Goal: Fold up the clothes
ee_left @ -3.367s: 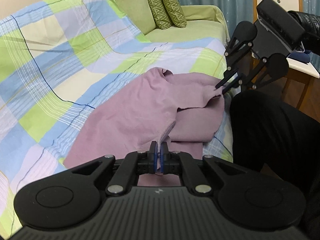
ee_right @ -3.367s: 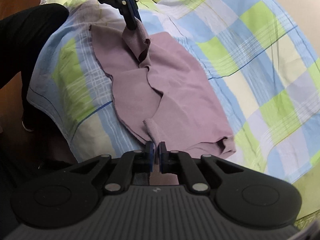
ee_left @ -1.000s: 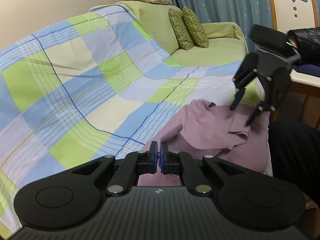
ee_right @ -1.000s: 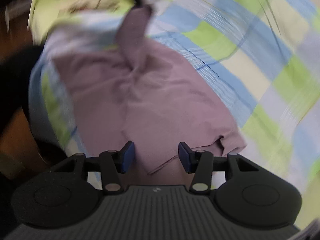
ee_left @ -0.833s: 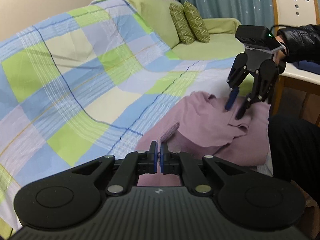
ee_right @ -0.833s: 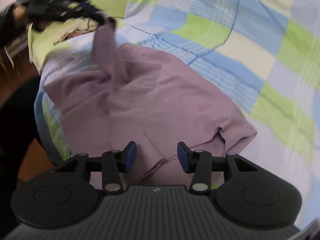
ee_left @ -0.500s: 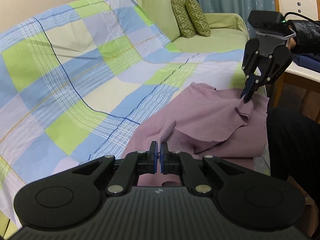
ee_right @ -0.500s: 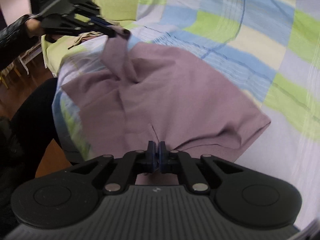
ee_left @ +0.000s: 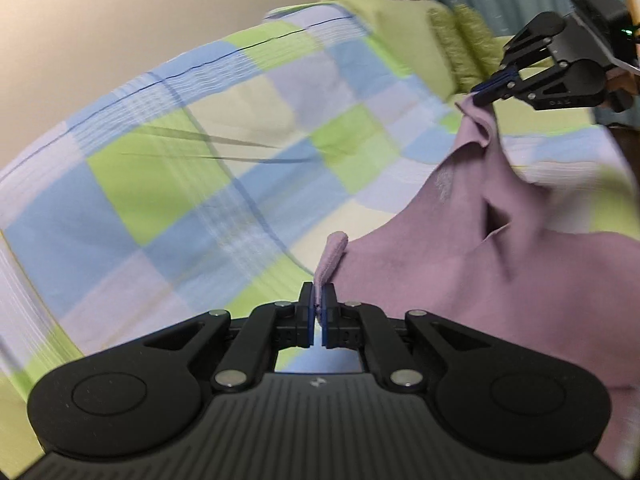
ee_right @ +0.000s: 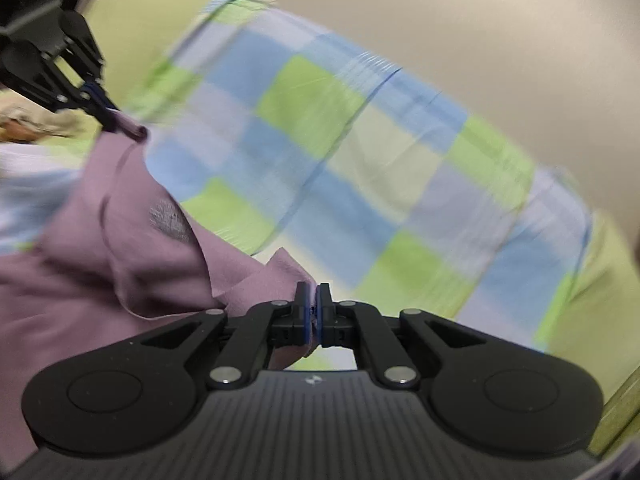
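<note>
Mauve garment (ee_left: 500, 272) hangs between both tools: we note left gripper (ee_left: 319, 308) and right gripper (ee_right: 313, 307) each clamped on an edge, raised above the checked bedspread (ee_left: 192, 168).

The right claw (ee_right: 313, 306) is clamped on a corner of the mauve garment (ee_right: 100, 264). Up at the far left, the left claw (ee_right: 110, 114) pinches another edge, the cloth hanging between them over the blurred checked blanket (ee_right: 340, 152).
</note>
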The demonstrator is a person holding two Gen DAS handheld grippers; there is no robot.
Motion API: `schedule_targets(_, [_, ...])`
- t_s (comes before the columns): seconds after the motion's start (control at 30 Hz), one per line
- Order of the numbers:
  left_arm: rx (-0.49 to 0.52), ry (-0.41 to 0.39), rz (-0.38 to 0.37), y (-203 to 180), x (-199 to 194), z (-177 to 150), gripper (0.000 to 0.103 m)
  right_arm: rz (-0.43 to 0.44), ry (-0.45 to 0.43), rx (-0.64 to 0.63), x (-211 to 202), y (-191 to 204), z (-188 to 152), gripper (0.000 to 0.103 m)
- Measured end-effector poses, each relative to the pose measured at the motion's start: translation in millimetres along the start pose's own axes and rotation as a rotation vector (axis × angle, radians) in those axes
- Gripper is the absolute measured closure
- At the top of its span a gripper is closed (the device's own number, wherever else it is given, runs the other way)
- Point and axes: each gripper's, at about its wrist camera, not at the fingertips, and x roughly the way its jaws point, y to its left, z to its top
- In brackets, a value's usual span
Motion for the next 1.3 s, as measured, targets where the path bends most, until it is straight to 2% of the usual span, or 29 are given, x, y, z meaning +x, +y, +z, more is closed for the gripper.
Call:
schedule_targets(0.1, [0.012, 0.027, 0.058, 18, 38, 8, 0.103, -0.048, -0.001, -0.004, 45, -20, -7, 0.102])
schedule_targets(0.23, [-0.022, 0.057, 0.062, 30, 88, -6, 0.103, -0.016, 0.047, 0.040, 118, -40, -27, 0.102])
schedule_targets(0.37, [-0.055, 0.087, 0.066, 41, 137, -21, 0.103, -0.022, 0.097, 0.046, 170, -37, -47, 0.103])
schedule_targets(0.47, [-0.097, 0.101, 0.090, 47, 174, -37, 0.103, -0.048, 0.103, 0.066, 192, -33, -58, 0.103])
schedule_targets(0.67, [-0.096, 0.110, 0.128, 48, 202, -40, 0.102, -0.047, 0.123, 0.046, 229, -28, -64, 0.102])
schedule_targets(0.73, [-0.087, 0.129, 0.148, 48, 212, -41, 0.098, -0.040, 0.140, 0.052, 235, -28, -64, 0.102])
schedule_targets(0.77, [-0.084, 0.140, 0.162, 49, 217, -42, 0.094, -0.023, 0.188, 0.042, 250, -24, -68, 0.102])
schedule_targets(0.8, [-0.096, 0.145, 0.175, 51, 219, -44, 0.090, -0.022, 0.202, 0.038, 253, -22, -68, 0.103])
schedule_targets(0.87, [-0.121, 0.154, 0.197, 56, 221, -47, 0.090, -0.035, 0.224, 0.029, 262, -18, -71, 0.102])
schedule_targets(0.9, [-0.140, 0.154, 0.198, 58, 217, -49, 0.090, -0.049, 0.245, 0.031, 266, -17, -74, 0.098])
schedule_targets(0.97, [-0.170, 0.152, 0.190, 62, 208, -53, 0.083, -0.067, 0.248, 0.048, 260, -18, -75, 0.088])
schedule_targets(1.0, [-0.174, 0.149, 0.186, 61, 202, -54, 0.075, -0.067, 0.239, 0.057, 253, -20, -74, 0.088])
schedule_targets(1.07, [-0.178, 0.138, 0.173, 57, 182, -59, 0.074, -0.068, 0.227, 0.084, 235, -24, -72, 0.088])
schedule_targets(1.17, [-0.190, 0.124, 0.117, 42, 145, -69, 0.074, -0.028, 0.209, 0.180, 196, -32, -69, 0.077])
schedule_targets(1.2, [-0.196, 0.125, 0.086, 33, 128, -74, 0.071, -0.024, 0.205, 0.197, 186, -33, -68, 0.073])
schedule_targets(1.23, [-0.202, 0.125, 0.056, 25, 112, -79, 0.065, -0.004, 0.203, 0.230, 163, -32, -70, 0.073])
schedule_targets(1.3, [-0.225, 0.138, -0.013, 1, 74, -93, 0.063, 0.042, 0.213, 0.265, 134, -28, -73, 0.072])
